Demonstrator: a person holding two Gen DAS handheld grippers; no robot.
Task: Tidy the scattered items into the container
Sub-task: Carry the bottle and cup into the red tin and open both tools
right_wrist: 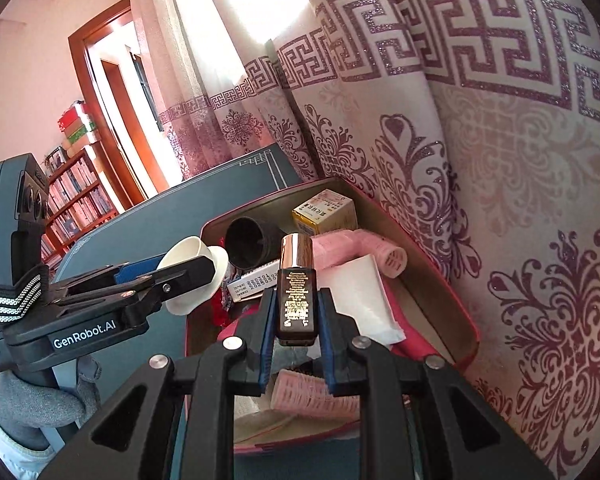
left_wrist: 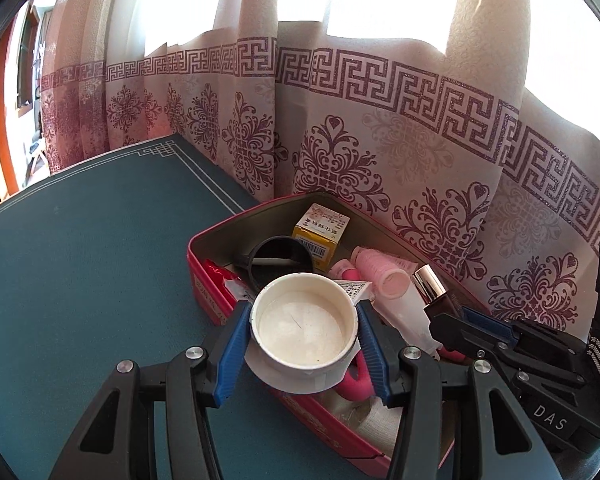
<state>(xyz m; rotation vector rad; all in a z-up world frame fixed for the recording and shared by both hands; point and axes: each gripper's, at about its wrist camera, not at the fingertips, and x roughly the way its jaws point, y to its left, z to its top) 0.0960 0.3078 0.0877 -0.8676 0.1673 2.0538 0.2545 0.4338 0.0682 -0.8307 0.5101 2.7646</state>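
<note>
Tin red, full | left tool clamps white cup | right tool clamps dark bottle

white cup and dark bottle held over red tin

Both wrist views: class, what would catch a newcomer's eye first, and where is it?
The white cup clamped in the left gripper, over the red tin. Then the dark bottle with its shiny cap, upright in the right gripper above the tin's clutter. Behind, a patterned curtain.

Red tin; white cup; perhaps dark-brown, gold-lettered bottle.
</note>
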